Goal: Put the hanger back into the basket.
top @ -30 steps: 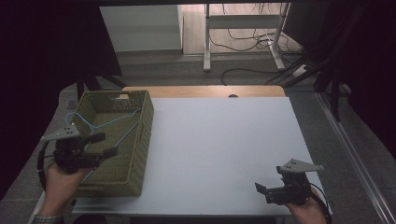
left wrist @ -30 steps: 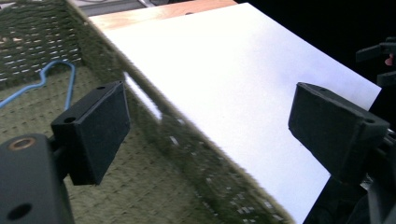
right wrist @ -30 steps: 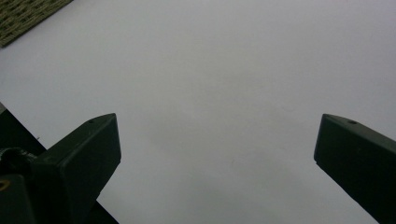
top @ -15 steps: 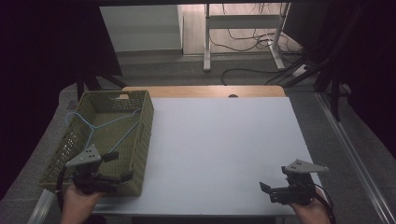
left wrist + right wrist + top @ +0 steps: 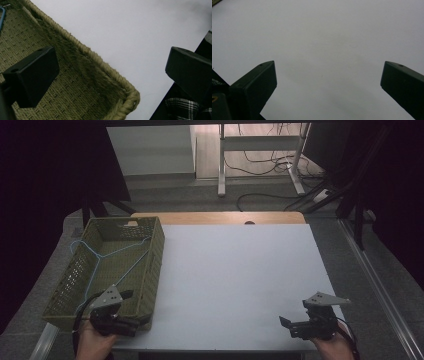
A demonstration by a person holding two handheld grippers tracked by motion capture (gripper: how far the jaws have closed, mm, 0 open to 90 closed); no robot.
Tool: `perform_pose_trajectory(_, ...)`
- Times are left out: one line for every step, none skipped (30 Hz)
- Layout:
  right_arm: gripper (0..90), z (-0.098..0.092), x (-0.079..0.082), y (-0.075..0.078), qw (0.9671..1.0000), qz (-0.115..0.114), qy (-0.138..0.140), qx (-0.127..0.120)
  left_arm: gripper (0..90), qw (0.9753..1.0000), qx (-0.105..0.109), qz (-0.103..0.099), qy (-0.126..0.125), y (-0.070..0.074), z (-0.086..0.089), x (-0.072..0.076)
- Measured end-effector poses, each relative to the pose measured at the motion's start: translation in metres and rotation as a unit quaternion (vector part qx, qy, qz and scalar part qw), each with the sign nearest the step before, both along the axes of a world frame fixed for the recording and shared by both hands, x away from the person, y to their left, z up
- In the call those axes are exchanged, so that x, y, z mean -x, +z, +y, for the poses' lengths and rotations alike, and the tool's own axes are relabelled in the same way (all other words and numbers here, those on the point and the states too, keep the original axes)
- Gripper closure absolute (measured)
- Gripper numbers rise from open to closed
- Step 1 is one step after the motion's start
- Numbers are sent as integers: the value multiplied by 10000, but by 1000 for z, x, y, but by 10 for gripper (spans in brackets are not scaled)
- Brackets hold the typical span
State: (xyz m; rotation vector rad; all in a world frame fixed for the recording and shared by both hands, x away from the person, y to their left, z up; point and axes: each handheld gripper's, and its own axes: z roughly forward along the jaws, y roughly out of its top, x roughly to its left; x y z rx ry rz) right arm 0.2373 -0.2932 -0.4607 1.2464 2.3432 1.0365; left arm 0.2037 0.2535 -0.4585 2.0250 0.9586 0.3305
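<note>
An olive woven basket [image 5: 150, 270] stands at the table's left side. A light blue wire hanger [image 5: 102, 258] lies inside it. My left gripper [image 5: 132, 310] hovers at the basket's near right corner, open, with nothing between its jaws. In the left gripper view the basket's braided rim [image 5: 100, 63] runs between the two wide-apart jaws. My right gripper [image 5: 287, 325] sits at the table's near right edge, open and empty. The right gripper view looks over bare white tabletop [image 5: 324, 45] between spread jaws.
The white table top [image 5: 240, 270] stretches between the basket and the right gripper, with a wooden strip [image 5: 215, 217] along its far edge. Beyond the table stand a desk frame and cables on the floor [image 5: 260, 175]. A plaid sleeve [image 5: 180, 110] shows under the left gripper.
My left gripper has pulled back toward the near edge, from over the basket's middle to its near right corner. The right gripper has barely shifted.
</note>
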Motion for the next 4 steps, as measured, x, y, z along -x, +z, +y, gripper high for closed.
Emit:
perform_pose_trajectory(3,0,0,0,10000,2,11,13,0,10000,26,-1,-15,0,1,0)
perform_pose_trajectory(3,0,0,0,10000,5,16,15,0,10000,70,19,-46,-1,1,-1)
perform_pose_trajectory(3,0,0,0,10000,-2,16,15,0,9999,117,56,-59,-1,2,-1)
perform_pose_trajectory(3,0,0,-1,10000,-2,20,18,0,9998,179,93,-90,-1,3,-2)
